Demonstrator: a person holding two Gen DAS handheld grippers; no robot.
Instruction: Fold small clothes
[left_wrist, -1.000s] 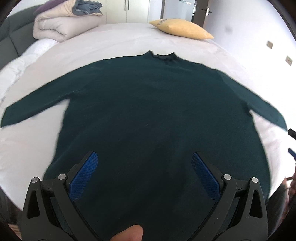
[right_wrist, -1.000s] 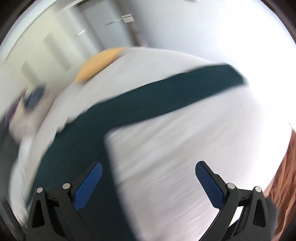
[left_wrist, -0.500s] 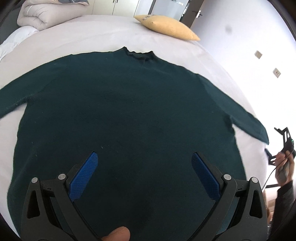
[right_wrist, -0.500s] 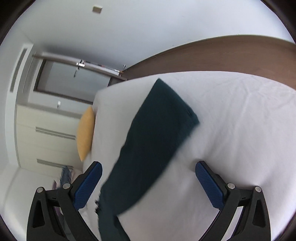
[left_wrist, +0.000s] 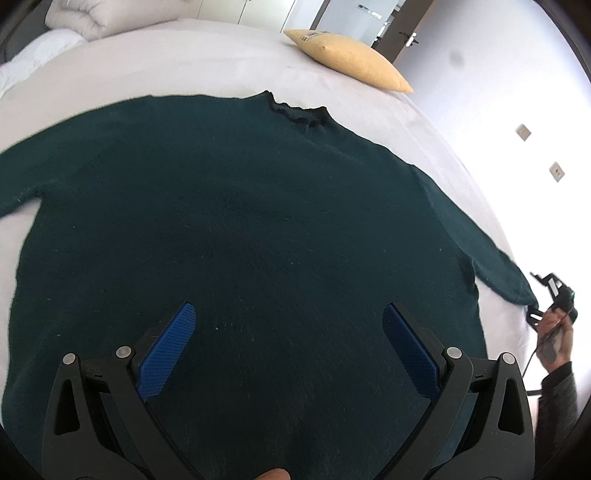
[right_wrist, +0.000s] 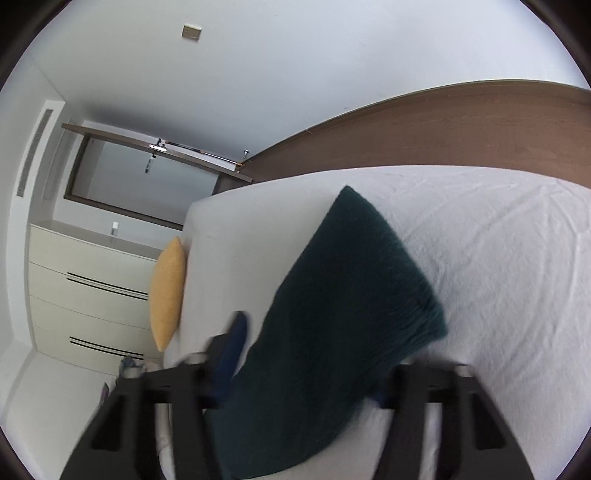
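Green sweater (left_wrist: 258, 229) flat on bed (left_wrist: 207, 70), right tongs (right_wrist: 306, 362) closing – sleeve (right_wrist: 343, 295) between

One dark green sweater (left_wrist: 258, 229) lies on one bed (left_wrist: 221, 70). One yellow pillow (left_wrist: 351, 61) sits at the upper right of the frame, one folded duvet (left_wrist: 85, 14) upper left. Two wall plates (left_wrist: 522, 132) show at right

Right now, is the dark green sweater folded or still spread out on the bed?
Spread out. The sweater lies flat on the bed, its body unfolded and both sleeves stretched out sideways.
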